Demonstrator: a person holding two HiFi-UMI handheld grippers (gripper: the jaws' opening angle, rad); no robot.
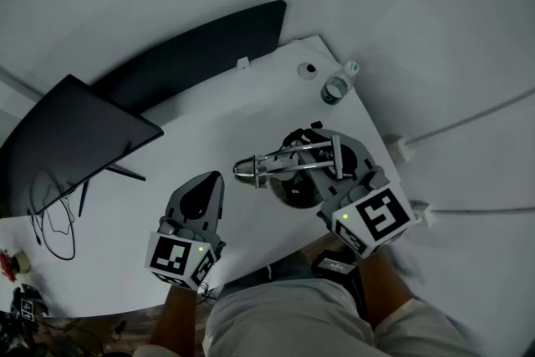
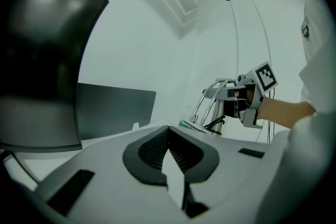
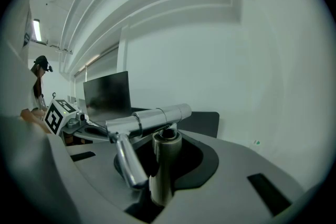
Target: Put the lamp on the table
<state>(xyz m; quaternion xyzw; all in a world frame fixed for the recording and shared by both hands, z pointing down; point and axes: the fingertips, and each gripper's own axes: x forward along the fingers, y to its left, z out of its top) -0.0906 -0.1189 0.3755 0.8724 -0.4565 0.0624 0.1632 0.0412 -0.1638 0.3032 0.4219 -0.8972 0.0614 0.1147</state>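
Observation:
The lamp (image 1: 288,163) is a chrome desk lamp with thin rod arms and a dark round base. It is over the front right part of the white table (image 1: 251,104); I cannot tell whether the base rests on it. My right gripper (image 1: 333,161) is shut on the lamp's upright post (image 3: 160,165), with the tube arm (image 3: 149,120) crossing just above the jaws. My left gripper (image 1: 216,180) is to the lamp's left, over the table, with its jaws together and nothing in them. In the left gripper view, the lamp (image 2: 212,105) and right gripper (image 2: 252,92) show beyond the shut left gripper (image 2: 169,136).
A dark monitor (image 1: 75,134) stands at the table's left, with cables (image 1: 50,213) below it. A long dark pad (image 1: 201,46) lies along the back edge. A small clear bottle (image 1: 334,88) and a small round piece (image 1: 308,69) sit at the far right corner.

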